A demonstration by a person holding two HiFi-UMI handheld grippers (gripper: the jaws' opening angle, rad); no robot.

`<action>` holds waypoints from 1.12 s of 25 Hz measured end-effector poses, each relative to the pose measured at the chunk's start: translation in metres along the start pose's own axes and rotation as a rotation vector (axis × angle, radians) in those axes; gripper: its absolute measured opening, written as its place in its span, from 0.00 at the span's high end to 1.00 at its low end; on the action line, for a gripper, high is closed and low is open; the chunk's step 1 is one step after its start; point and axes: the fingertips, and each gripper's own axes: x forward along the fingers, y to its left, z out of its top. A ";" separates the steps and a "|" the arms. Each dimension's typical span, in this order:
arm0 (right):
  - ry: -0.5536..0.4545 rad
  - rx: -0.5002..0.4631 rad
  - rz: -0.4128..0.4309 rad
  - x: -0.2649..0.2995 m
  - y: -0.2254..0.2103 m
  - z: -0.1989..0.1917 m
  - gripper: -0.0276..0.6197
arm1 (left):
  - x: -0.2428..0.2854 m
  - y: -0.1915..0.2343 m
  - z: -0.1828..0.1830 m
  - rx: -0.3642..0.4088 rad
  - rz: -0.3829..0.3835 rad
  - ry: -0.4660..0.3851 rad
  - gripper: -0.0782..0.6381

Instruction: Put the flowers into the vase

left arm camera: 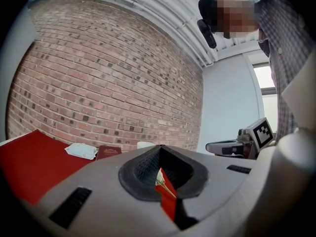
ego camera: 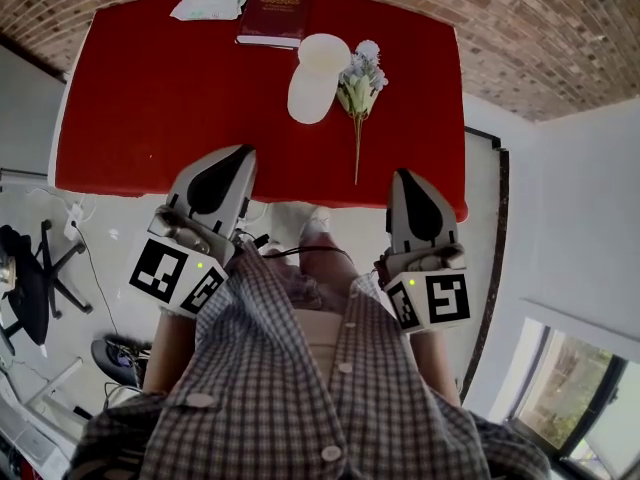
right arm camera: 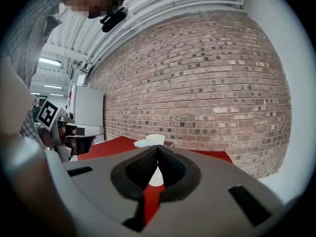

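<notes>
We are holding two grippers out short of the red table (ego camera: 150,98), one in each hand, and both are pointing toward the single white vase (ego camera: 316,80) that is standing upright on the cloth. The left gripper (ego camera: 245,151) is showing its jaws pressed together with nothing between them. The right gripper (ego camera: 402,175) is doing the same, jaws together and empty. Both tips are sitting on our side of the vase, at the table's near edge, the left one to its left and the right one to its right.

We are counting one bunch of flowers (ego camera: 361,81). It is lying flat on the table just to the right of the vase. The pale blooms are right beside the vase body, and the one long stem is running back toward the near edge, between our two grippers.

Beyond the vase, one dark red book (ego camera: 277,10) is lying just behind and left of it. One white packet (ego camera: 210,2) is lying farther left of the vase, beside that book.
</notes>
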 end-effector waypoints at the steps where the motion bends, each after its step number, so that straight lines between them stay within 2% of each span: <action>1: -0.001 0.001 0.006 0.003 -0.005 0.001 0.95 | 0.006 0.000 0.001 -0.002 0.006 -0.002 0.89; 8: 0.000 -0.004 0.031 0.023 -0.052 0.008 0.95 | 0.049 -0.008 0.005 0.051 0.049 0.014 0.89; 12: 0.042 -0.002 0.041 0.031 -0.077 0.004 0.95 | 0.066 -0.008 0.004 0.072 0.088 0.022 0.89; 18: 0.038 -0.009 0.074 0.043 -0.100 0.008 0.95 | 0.087 -0.011 0.006 0.063 0.130 0.013 0.89; 23: 0.048 -0.001 0.099 0.054 -0.105 0.008 0.95 | 0.093 -0.005 0.006 0.059 0.158 0.019 0.89; 28: 0.078 0.018 0.107 0.065 -0.101 0.000 0.95 | 0.098 0.010 0.004 0.087 0.204 0.037 0.89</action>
